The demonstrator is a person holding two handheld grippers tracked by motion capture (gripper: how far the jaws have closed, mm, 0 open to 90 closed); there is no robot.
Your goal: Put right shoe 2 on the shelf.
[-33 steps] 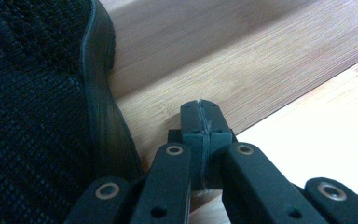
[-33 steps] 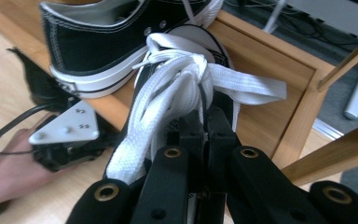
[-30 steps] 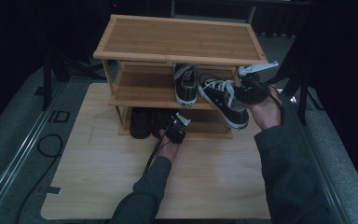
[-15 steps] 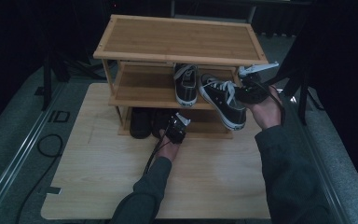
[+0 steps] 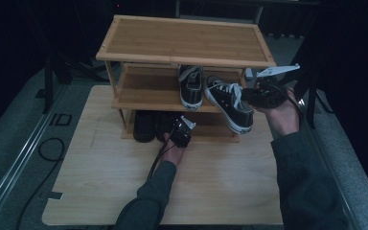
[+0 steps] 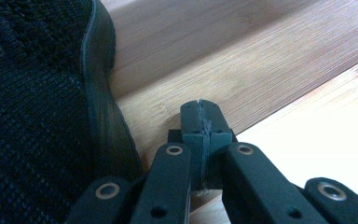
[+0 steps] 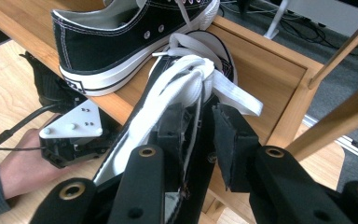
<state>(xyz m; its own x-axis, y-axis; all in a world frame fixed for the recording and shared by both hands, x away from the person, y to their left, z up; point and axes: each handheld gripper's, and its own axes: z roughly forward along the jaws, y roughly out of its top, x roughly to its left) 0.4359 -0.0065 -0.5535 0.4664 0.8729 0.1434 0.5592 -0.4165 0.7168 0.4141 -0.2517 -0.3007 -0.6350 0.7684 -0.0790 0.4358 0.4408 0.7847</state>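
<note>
Change: the black-and-white sneaker (image 5: 230, 103) is seen shifted slightly up and inward toward the shoe rack (image 5: 182, 40) compared with a second ago; the jaws of the right gripper (image 7: 198, 123) have just been opening, with the sneaker's edge between them.
Dark shoes: a pair (image 5: 149, 125) is parked on the bottom shelf at the left; a black knit shoe (image 6: 32, 107) is seen just beside the left gripper.
Left gripper: the left gripper (image 5: 181, 132) is held low at the bottom shelf's front edge, its jaws pressed together on nothing.
Mate sneaker: a matching sneaker (image 5: 190, 86) is set on the middle shelf, toe forward.
Held sneaker: it is laid askew on the middle shelf's right end, its toe hanging past the front edge.
Right gripper: the jaws are parted around the sneaker's collar and white laces (image 7: 191, 79); the pads appear to be barely touching.
Risk: with the toe overhanging, the sneaker could be tipped off the shelf once released; a lace could be snagged on a jaw and the shoe dragged out as the gripper is withdrawn.
</note>
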